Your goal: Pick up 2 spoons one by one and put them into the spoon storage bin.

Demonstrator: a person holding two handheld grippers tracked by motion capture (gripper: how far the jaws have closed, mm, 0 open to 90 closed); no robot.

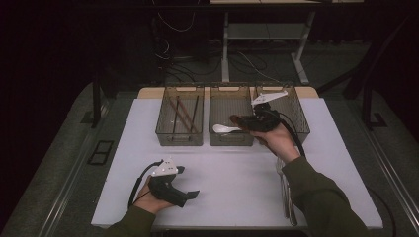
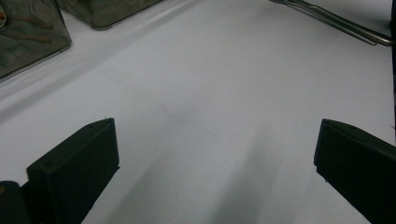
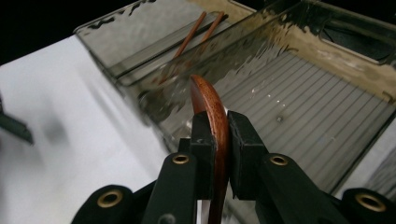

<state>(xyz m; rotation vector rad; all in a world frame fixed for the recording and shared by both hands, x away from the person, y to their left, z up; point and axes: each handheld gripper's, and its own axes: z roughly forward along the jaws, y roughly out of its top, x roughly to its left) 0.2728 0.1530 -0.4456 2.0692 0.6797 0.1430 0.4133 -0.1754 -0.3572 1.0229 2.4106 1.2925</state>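
Wooden and brown, the spoon (image 1: 240,120) sat clamped in the right gripper (image 1: 247,123) above the middle bin (image 1: 230,137), where a white spoon (image 1: 223,129) lay; chopsticks (image 1: 182,116) rested in the left bin (image 1: 180,136). The left gripper (image 2: 215,154) stood open over the bare table (image 2: 224,79), holding nothing. From the right gripper view the spoon (image 3: 212,109) looked light, stiff and smooth, best pinched edge-on along its handle, as it could slip.

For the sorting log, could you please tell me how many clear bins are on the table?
3, side by side along the table's far edge: the left bin with chopsticks, the middle bin with a white spoon, and the right bin, partly hidden by the right claw.
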